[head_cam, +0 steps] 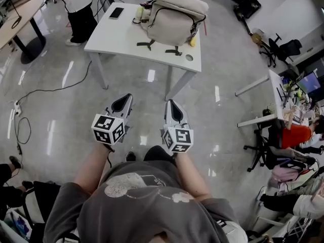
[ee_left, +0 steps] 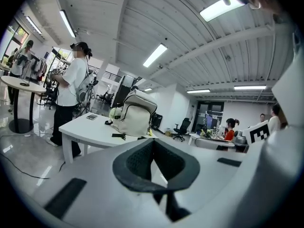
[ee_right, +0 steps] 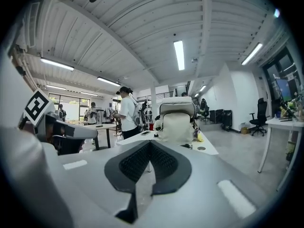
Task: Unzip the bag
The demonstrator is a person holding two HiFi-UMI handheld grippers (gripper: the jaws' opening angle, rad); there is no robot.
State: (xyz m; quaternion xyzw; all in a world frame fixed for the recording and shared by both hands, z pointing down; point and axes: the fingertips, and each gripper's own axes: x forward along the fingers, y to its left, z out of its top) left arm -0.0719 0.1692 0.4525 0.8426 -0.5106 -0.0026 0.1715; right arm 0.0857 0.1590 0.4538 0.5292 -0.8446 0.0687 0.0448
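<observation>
While you stand back from the tabletop (head_cam: 121, 39), your left gripper (head_cam: 123, 101) and right gripper (head_cam: 172, 105) both have their fingers pressed together, empty; the cream bag (head_cam: 174, 16) stands upright on the tabletop's far half, well apart from both; a phone (head_cam: 116, 12) lies left of it; a person (head_cam: 78, 4) stands at the far left corner; a cable (head_cam: 50, 87) trails across the floor (head_cam: 228, 75) on your left.

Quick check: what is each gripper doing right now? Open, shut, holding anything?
Left gripper: shut, nothing between its jaws.
Right gripper: shut, nothing between its jaws.
</observation>
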